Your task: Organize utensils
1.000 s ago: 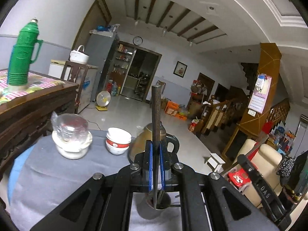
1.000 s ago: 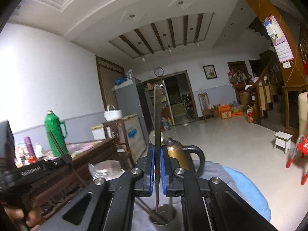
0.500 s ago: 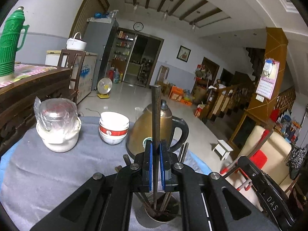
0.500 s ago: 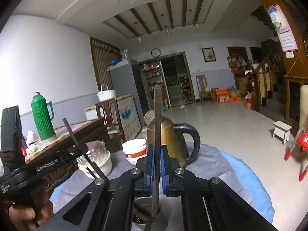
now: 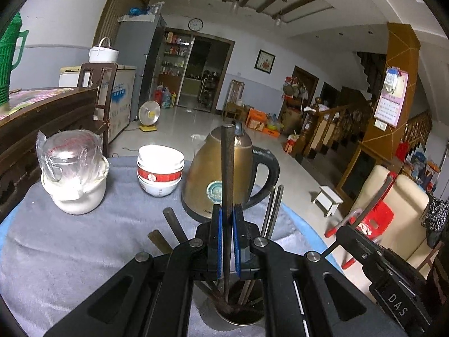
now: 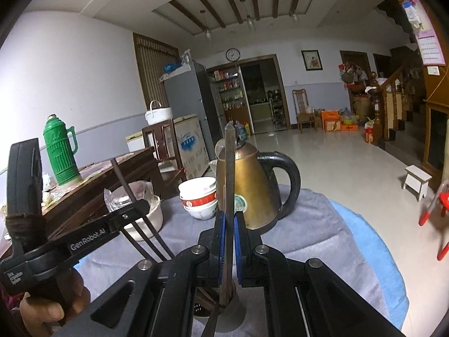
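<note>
Left gripper (image 5: 227, 245) jaws clamped on a dark chopstick (image 5: 228, 168), upright, lower tip down inside the metal cup (image 5: 238, 318). Right gripper (image 6: 228, 248) jaws clamped on a second chopstick (image 6: 229, 168), tip also in the cup. More chopsticks leaning in the cup. Beyond the cup on the grey-clothed table (image 5: 70, 252): brass kettle (image 5: 209, 179), stacked bowls (image 5: 160, 172) left of kettle, wrapped jar (image 5: 73, 171) further left.
</note>
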Demonstrator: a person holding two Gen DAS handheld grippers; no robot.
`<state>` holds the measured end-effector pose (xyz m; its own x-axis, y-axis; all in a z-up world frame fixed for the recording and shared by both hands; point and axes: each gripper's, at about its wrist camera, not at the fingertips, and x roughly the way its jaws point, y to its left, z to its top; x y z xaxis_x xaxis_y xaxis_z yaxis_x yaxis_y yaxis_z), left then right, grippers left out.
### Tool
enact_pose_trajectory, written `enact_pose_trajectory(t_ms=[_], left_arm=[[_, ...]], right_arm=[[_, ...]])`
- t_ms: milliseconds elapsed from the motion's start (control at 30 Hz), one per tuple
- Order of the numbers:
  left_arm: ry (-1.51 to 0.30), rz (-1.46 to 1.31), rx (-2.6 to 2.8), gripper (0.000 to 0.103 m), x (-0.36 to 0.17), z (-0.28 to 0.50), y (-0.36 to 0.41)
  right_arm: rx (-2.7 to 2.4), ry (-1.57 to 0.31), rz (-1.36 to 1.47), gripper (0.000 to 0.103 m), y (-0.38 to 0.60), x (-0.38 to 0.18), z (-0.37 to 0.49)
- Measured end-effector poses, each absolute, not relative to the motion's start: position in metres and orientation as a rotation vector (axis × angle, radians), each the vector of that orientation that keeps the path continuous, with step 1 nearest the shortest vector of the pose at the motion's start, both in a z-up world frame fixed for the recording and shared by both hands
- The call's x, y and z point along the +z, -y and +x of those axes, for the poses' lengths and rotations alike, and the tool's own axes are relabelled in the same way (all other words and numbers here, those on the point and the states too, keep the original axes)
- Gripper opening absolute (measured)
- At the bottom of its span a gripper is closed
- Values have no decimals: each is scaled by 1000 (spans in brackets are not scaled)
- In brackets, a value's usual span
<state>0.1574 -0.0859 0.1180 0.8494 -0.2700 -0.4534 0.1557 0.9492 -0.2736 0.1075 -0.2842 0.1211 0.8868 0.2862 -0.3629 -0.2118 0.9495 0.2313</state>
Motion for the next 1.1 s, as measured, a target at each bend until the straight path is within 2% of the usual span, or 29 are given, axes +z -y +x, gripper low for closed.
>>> enact_pose_trajectory(t_ms=[333, 367, 400, 433, 467, 500, 533, 600, 867, 1100], left_arm=[[-600, -185, -255, 7, 104, 164, 95], [-605, -181, -255, 9, 106, 162, 95], [-602, -178, -252, 17, 108, 160, 94], [-593, -176, -250, 23, 112, 157, 93], [-586, -175, -247, 38, 116, 154, 91], [-574, -174, -245, 47, 121, 149, 89], [-556, -170, -245, 48, 128, 141, 86], [-533, -153, -238, 55, 136, 130, 82], [-490, -71, -160, 76, 142, 71, 59], [-559, -51, -147, 79, 124, 46, 50]], right_arm=[[293, -547, 184, 8, 274, 106, 124], [298, -559, 190, 9, 276, 105, 125], [299, -571, 199, 10, 277, 105, 126], [289, -567, 198, 14, 278, 107, 124], [275, -553, 197, 18, 279, 111, 120], [266, -541, 200, 30, 281, 114, 117], [248, -524, 204, 51, 283, 120, 113], [218, -471, 202, 74, 286, 133, 100], [175, -363, 239, 74, 292, 159, 34], [187, -423, 242, 74, 276, 140, -3]])
